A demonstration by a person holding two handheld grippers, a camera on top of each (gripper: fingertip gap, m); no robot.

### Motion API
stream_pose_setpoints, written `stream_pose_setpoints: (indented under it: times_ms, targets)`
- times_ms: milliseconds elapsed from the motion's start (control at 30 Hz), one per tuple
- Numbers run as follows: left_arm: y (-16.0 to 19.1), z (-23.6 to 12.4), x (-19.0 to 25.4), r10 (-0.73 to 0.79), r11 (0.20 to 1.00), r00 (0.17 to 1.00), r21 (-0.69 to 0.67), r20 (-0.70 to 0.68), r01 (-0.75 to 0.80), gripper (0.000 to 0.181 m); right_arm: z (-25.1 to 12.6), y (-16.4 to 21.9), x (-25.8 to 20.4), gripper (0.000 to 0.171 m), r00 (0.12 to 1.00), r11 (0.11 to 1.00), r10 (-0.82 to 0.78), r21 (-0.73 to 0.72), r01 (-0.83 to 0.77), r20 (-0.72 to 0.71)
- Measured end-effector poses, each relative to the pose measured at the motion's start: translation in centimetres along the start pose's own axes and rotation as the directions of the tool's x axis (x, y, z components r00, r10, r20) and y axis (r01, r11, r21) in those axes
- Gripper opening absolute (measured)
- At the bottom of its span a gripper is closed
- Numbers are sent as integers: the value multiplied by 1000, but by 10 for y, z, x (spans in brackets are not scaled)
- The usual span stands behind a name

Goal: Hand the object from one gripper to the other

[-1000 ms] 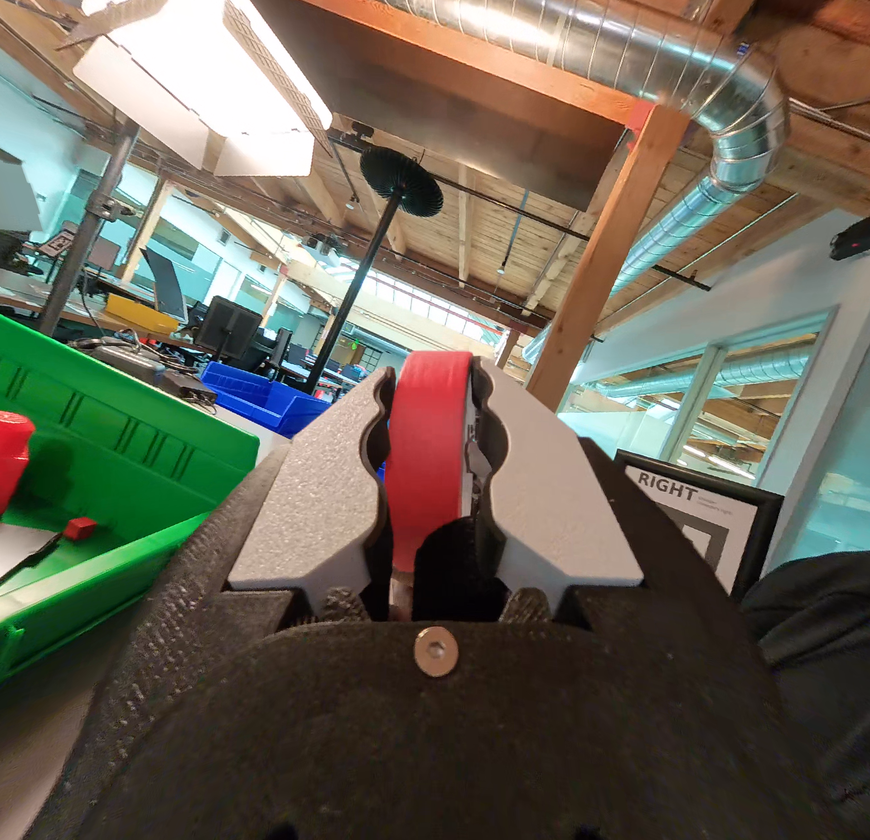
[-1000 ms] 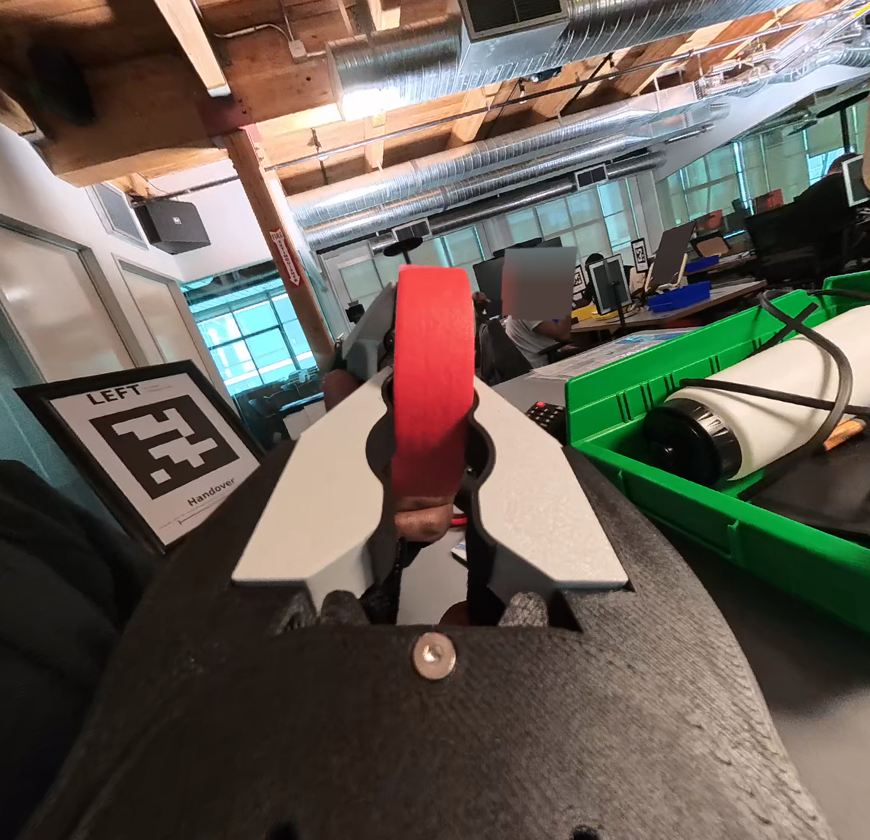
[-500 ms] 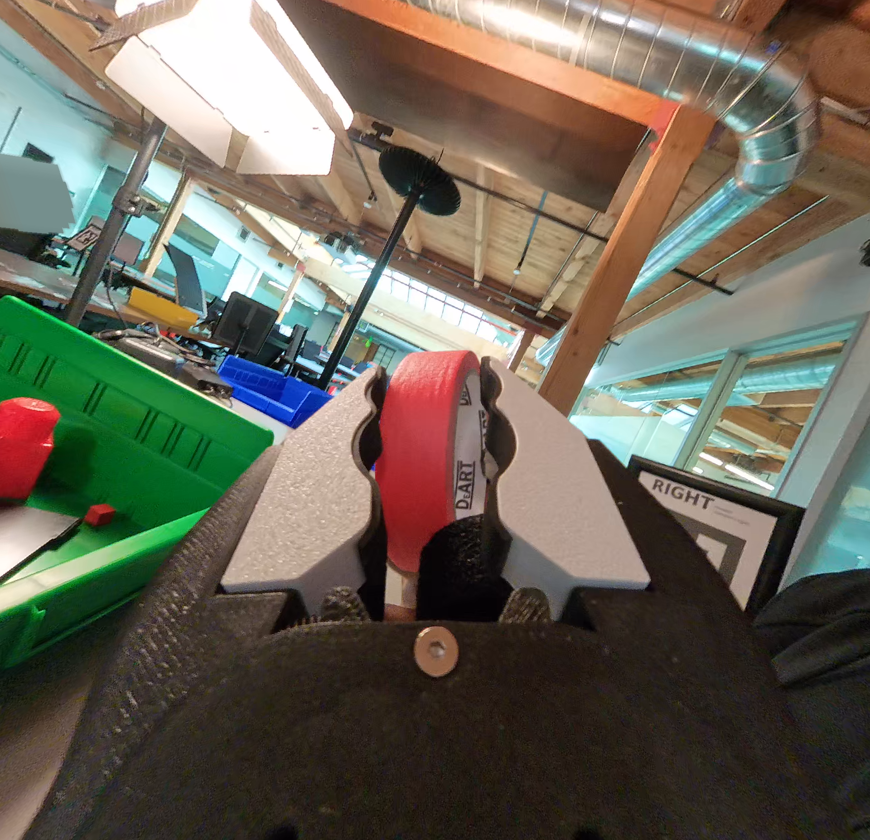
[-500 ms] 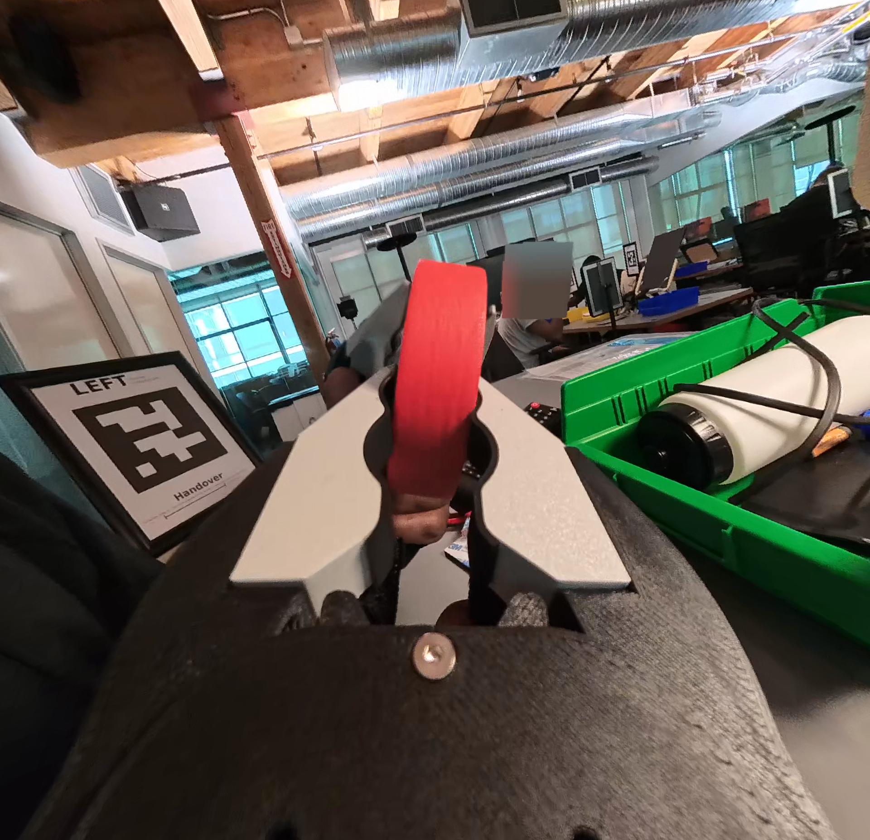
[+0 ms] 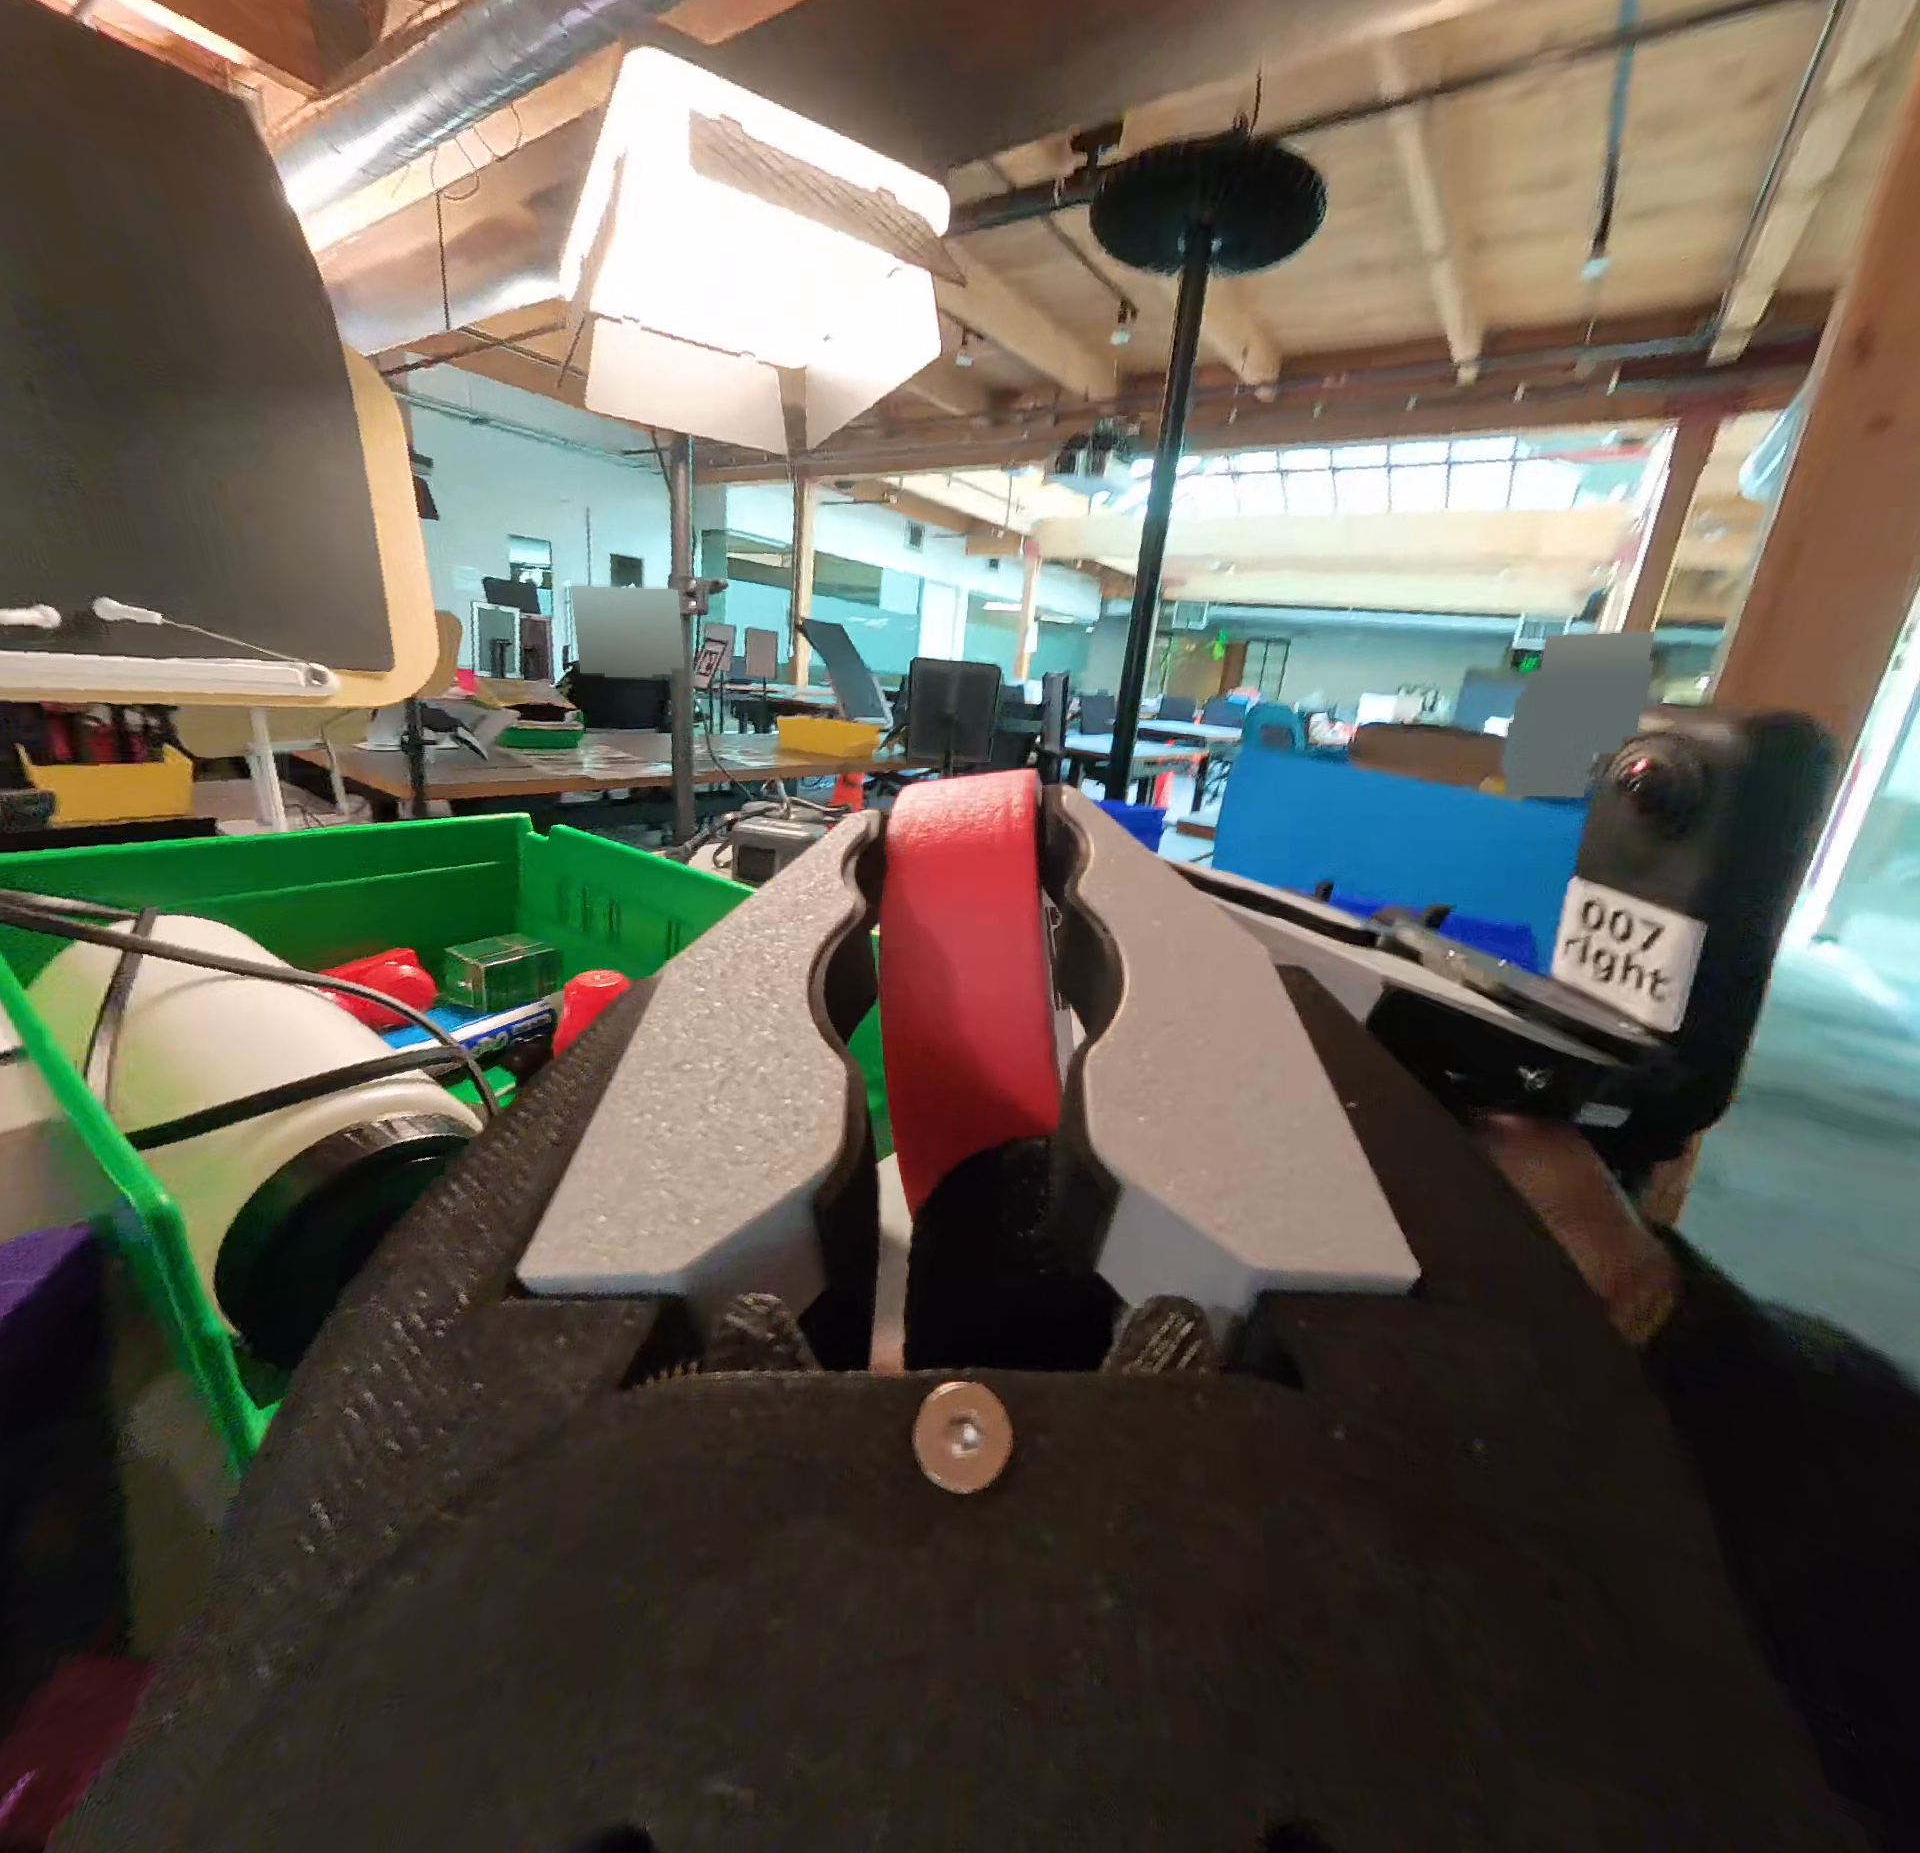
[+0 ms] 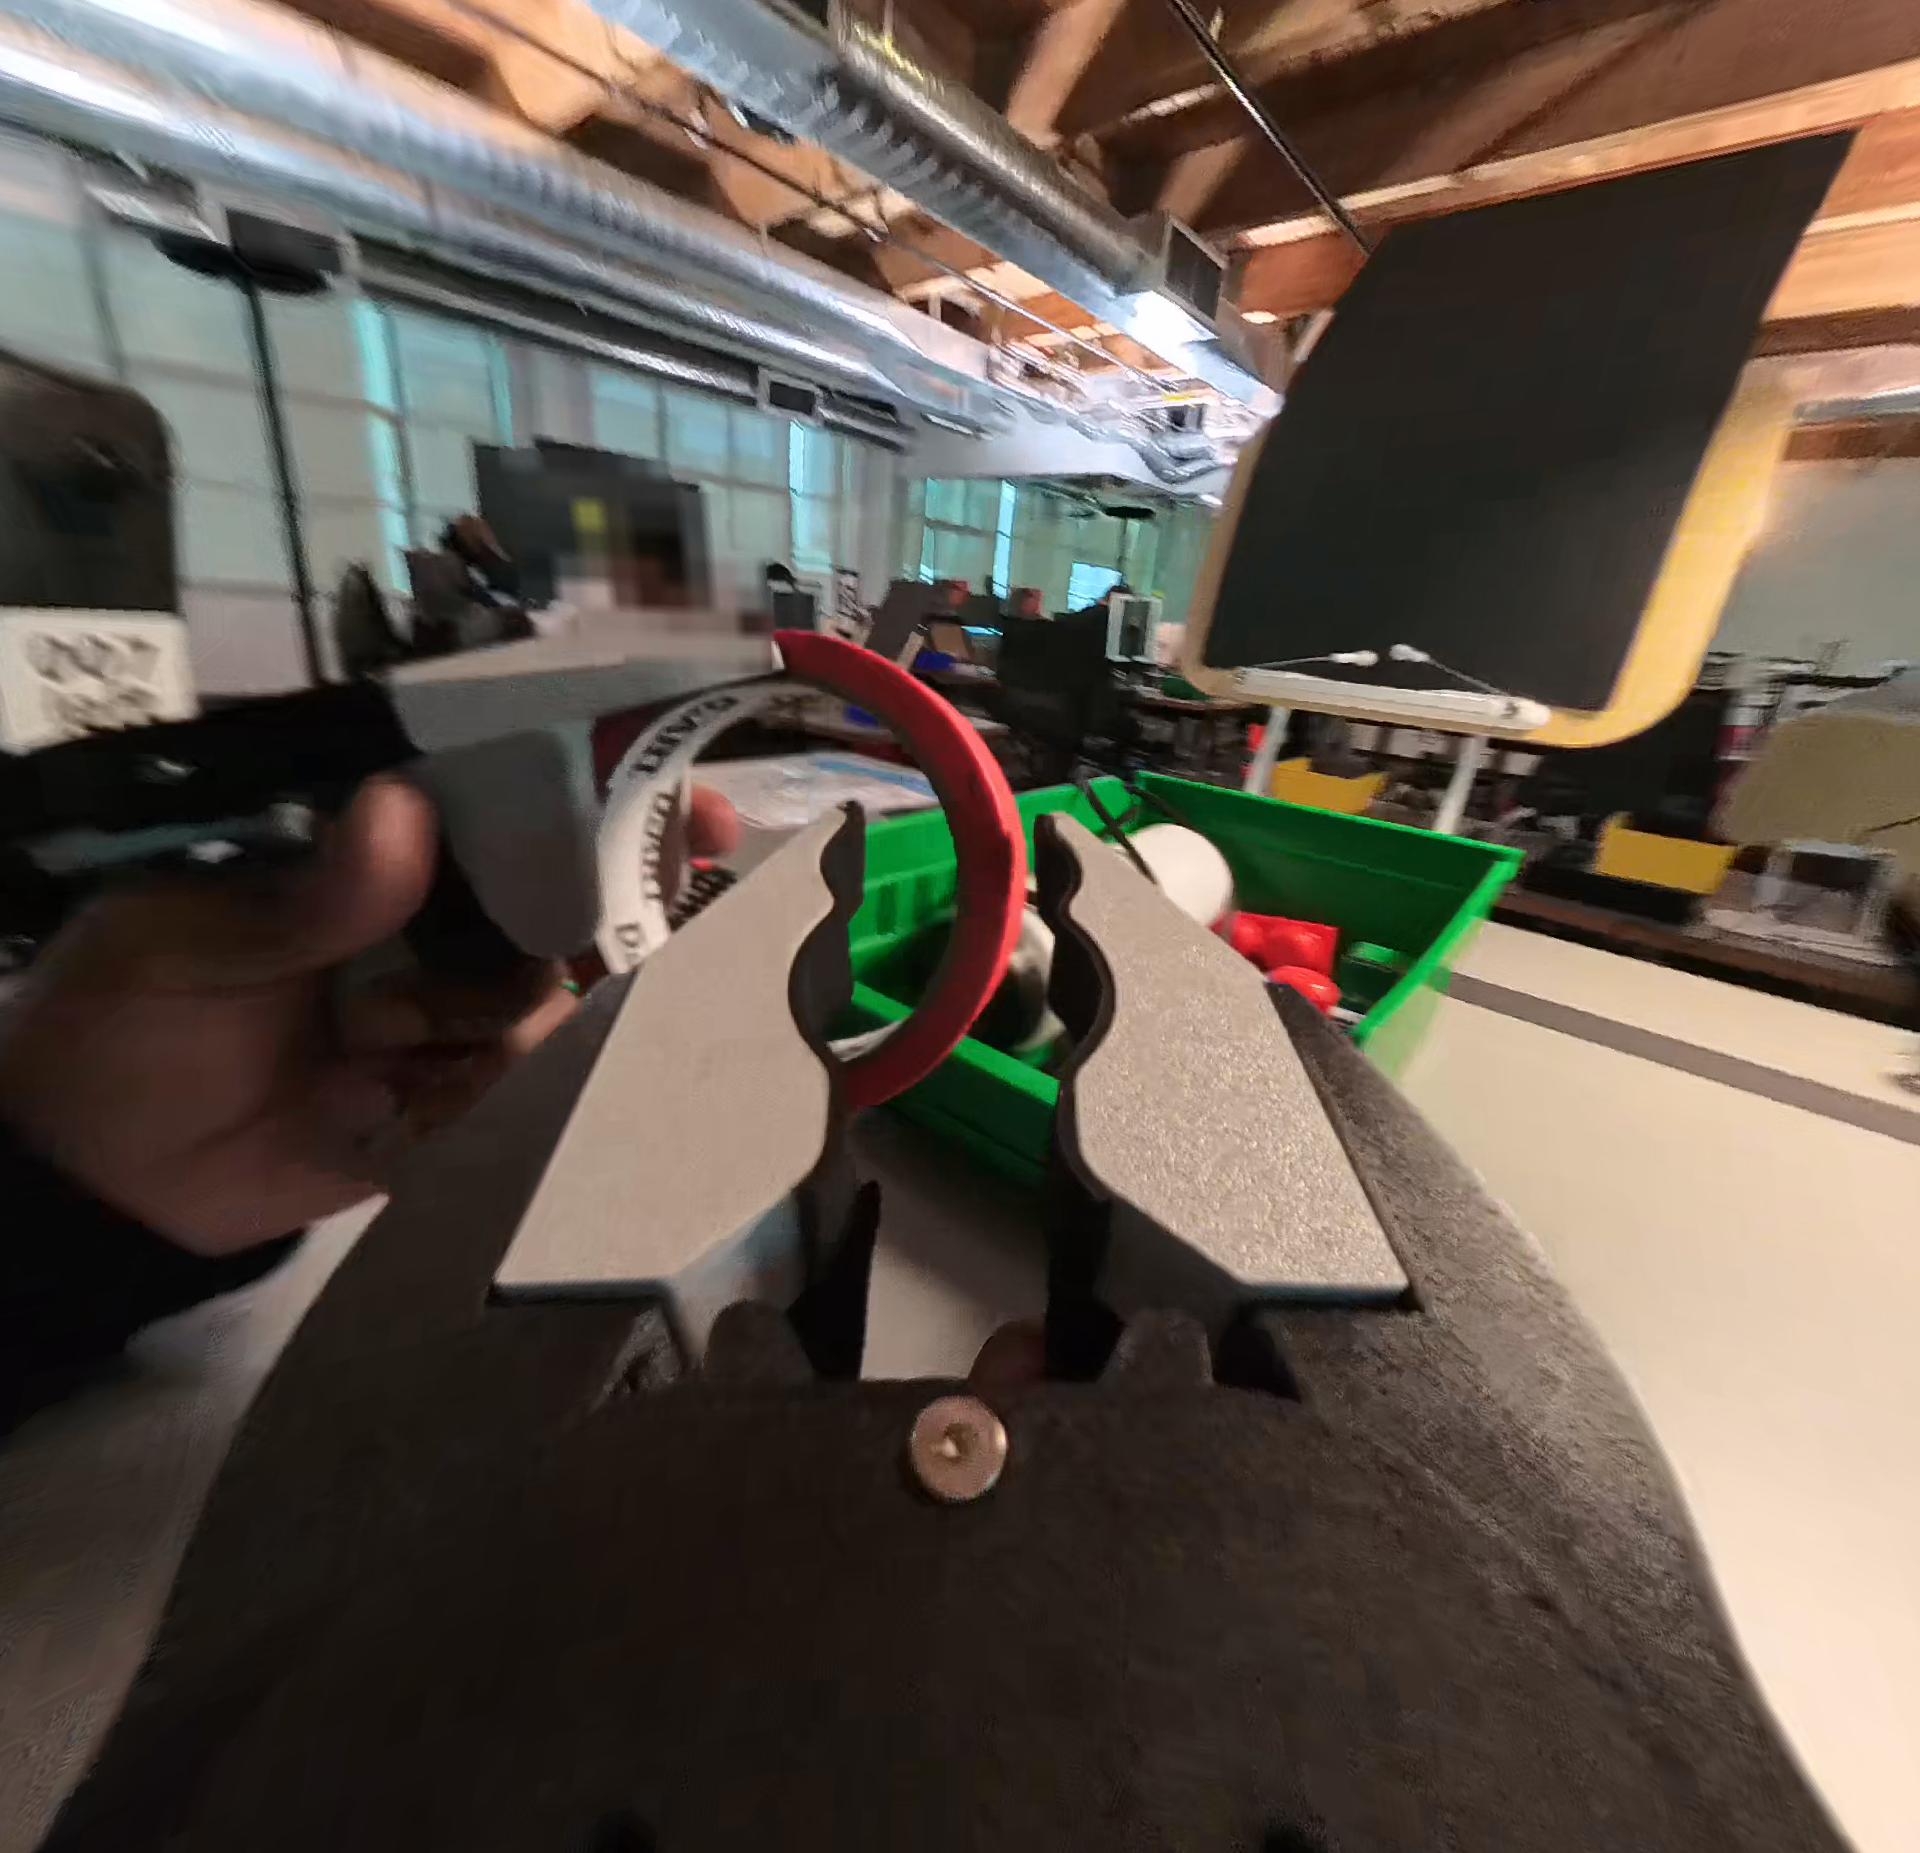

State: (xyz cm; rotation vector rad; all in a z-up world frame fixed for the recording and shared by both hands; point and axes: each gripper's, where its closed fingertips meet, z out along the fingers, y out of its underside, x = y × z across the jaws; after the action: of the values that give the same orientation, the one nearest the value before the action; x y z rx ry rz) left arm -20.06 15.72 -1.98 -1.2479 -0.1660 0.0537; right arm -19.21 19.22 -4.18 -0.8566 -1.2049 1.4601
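Note:
A red tape roll [image 5: 966,972] stands edge-on between the grey fingers of my left gripper [image 5: 961,816], which is shut on it. In the right wrist view the roll [image 6: 987,868] shows side-on, with its white inner core. A grey finger [image 6: 499,827] of the left gripper holds it from the left, with a person's hand [image 6: 208,972] behind. My right gripper [image 6: 945,821] is open. The roll's red rim lies in the gap between its fingertips, and the jaws are not pressed on it. The right gripper's black camera body [image 5: 1683,868] shows at the right of the left wrist view.
A green bin [image 5: 312,847] holds a white cylinder [image 5: 208,1055], a black cable and small red items; it also shows in the right wrist view [image 6: 1351,868]. A black board on an easel [image 6: 1507,401] stands behind it. A pale tabletop [image 6: 1662,1180] extends to the right. About 5 cm separates my left fingertips from my right.
Both grippers were shut on the roll. The right gripper has opened and let go. The left gripper has carried the roll aside, and both views have swung toward the green bin.

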Motion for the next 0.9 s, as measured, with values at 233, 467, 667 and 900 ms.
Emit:
stream_pose_setpoints:
  times_ms: [233, 467, 667, 900]
  targets:
    - [5, 5, 21, -36, 999, 993, -18, -115, 34, 39, -2, 8, 21, 12, 994, 999, 7, -47, -12, -109]
    - [0, -2, 44, -365, 929, 851, -90, -378, 359, 51, -6, 6, 27, 11, 911, 912, 409, 11, -410, 48]
    - [2, -13, 66, -414, 908, 748, -173, -518, 382, 19, -2, 12, 14, 11, 867, 877, 480, -50, -478, 132]
    - [-11, -11, 35, -388, 912, 827, -39, -407, 409, 12, -11, -20, 5, 24, 914, 921, 354, 99, -378, 195]
